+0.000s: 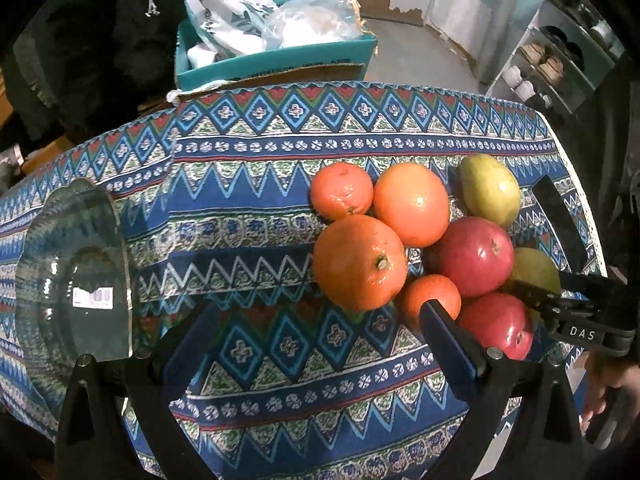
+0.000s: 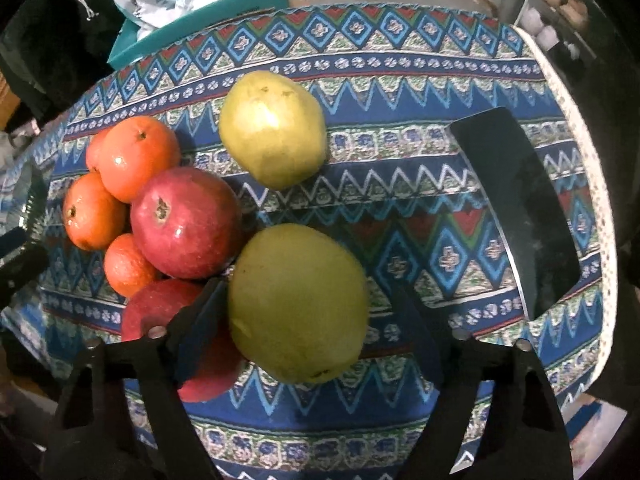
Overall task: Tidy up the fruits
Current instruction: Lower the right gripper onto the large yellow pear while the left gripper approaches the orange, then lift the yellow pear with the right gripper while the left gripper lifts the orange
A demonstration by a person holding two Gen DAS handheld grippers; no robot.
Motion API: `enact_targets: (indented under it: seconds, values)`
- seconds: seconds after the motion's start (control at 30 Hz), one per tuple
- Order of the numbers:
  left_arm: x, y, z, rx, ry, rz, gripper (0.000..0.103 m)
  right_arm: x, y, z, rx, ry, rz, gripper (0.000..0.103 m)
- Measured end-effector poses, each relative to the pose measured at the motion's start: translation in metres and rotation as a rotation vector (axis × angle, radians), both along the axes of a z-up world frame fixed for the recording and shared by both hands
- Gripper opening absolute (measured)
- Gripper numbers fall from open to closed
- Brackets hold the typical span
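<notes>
The near red apple (image 2: 160, 312) sits half behind the right gripper's left finger (image 2: 200, 320), its lower side unseen. In the left view, the near pear (image 1: 536, 268) is mostly covered by that gripper's dark body. The glass bowl (image 1: 76, 276) runs off the frame's left edge, and the label's (image 1: 93, 297) print is too small to read.

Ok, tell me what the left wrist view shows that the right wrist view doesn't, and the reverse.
Only the left wrist view: the whole clear glass bowl with a barcode sticker, a white shelf of shoes, and the left hand-held gripper open over bare cloth.

Only the right wrist view: the right hand-held gripper straddling the nearer yellow-green pear, and the black cleaver blade in full.

Both: the blue patterned tablecloth, the clustered oranges, red apples, the farther pear and the teal box.
</notes>
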State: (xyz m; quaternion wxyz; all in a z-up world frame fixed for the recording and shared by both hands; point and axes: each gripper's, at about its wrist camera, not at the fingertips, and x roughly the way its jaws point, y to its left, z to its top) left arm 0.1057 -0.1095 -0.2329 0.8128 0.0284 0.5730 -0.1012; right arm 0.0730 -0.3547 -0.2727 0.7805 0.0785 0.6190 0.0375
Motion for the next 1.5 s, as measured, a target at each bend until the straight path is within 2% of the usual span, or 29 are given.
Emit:
enact_targets:
  seconds: [0.23,0.47,0.57,0.77,0.83,0.9,0.93,1.3,1.5]
  values:
    - [0.012,-0.011,-0.012,-0.011,0.03,0.0,0.101,0.004,0.002,0.002,-0.02,-0.012,-0.008,0.072]
    - [0.024,-0.023,-0.02,-0.016,0.043,-0.003,0.101,0.014,-0.001,0.017,-0.1,-0.115,-0.039,0.072]
    - [0.028,-0.029,-0.023,-0.016,0.043,-0.009,0.1,0.02,0.0,0.02,-0.121,-0.129,-0.03,0.072]
    - [0.033,-0.034,-0.038,-0.006,0.088,-0.006,0.079,0.024,-0.001,0.014,-0.109,-0.125,-0.03,0.072]
    - [0.033,-0.033,-0.043,-0.024,0.102,-0.004,0.076,0.023,-0.003,0.013,-0.107,-0.123,-0.034,0.072]
    - [0.033,-0.031,-0.046,-0.052,0.112,-0.002,0.066,0.023,-0.004,0.012,-0.106,-0.124,-0.04,0.072]
    - [0.033,-0.031,-0.046,-0.069,0.117,-0.003,0.066,0.024,-0.005,0.012,-0.106,-0.126,-0.043,0.072]
    - [0.015,-0.029,-0.04,-0.052,0.1,0.001,0.065,0.018,0.0,0.029,-0.114,-0.188,-0.03,0.072]
    - [0.003,-0.019,-0.019,-0.071,0.06,0.005,0.065,0.013,0.007,0.043,-0.115,-0.228,-0.02,0.072]
